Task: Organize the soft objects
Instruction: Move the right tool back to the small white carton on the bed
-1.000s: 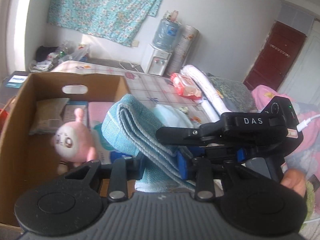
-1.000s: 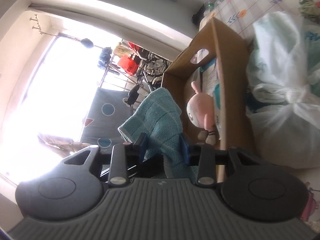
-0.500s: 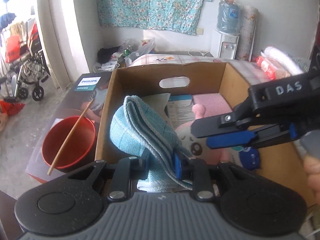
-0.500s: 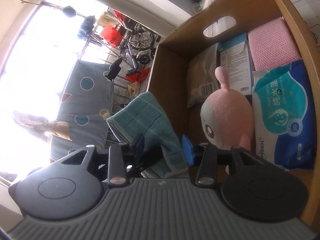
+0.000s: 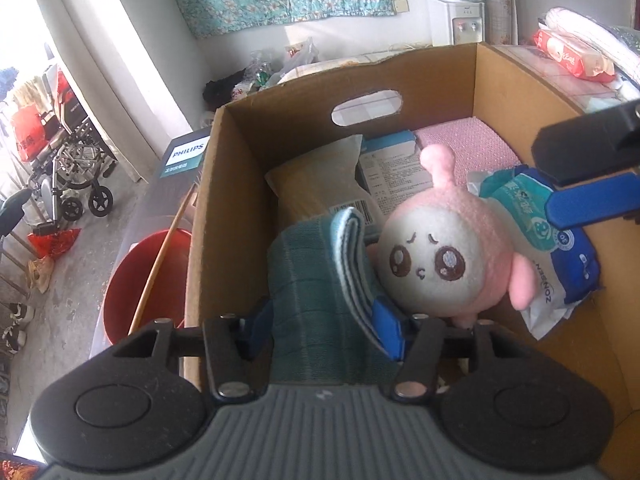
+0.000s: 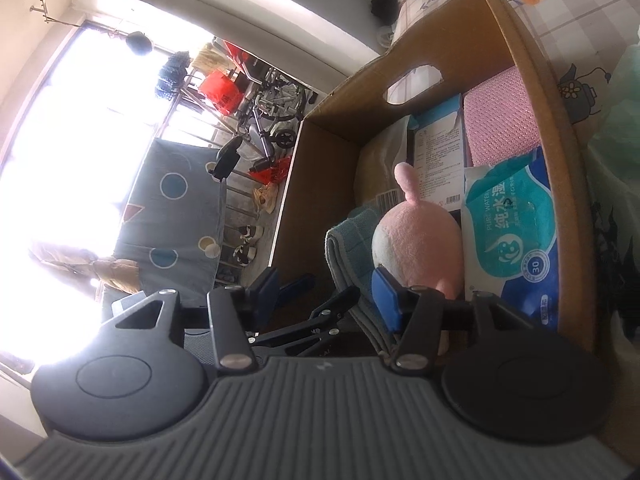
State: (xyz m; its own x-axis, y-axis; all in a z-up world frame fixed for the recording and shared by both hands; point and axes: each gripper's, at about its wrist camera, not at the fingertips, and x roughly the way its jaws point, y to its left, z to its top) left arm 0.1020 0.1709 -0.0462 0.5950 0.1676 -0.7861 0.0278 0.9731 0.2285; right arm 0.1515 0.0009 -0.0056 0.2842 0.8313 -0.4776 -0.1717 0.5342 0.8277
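Note:
A folded teal towel (image 5: 320,280) stands inside the cardboard box (image 5: 208,216), pressed against a pink and white plush toy (image 5: 448,256). My left gripper (image 5: 320,332) still has its blue pads on both sides of the towel. My right gripper (image 6: 326,300) is open; the towel (image 6: 348,248) lies by its right pad only, next to the plush (image 6: 420,248). The right gripper's fingers (image 5: 588,196) show at the right of the left wrist view.
The box also holds a blue wet-wipes pack (image 5: 560,248), a pink sponge cloth (image 5: 468,140), a paper-wrapped packet (image 5: 320,184) and a white leaflet box (image 5: 392,168). A red bucket (image 5: 148,280) with a stick stands left of the box.
Both grippers carried the towel from above the bed over the box and lowered it in beside the plush. The right gripper has opened and let go of the towel.

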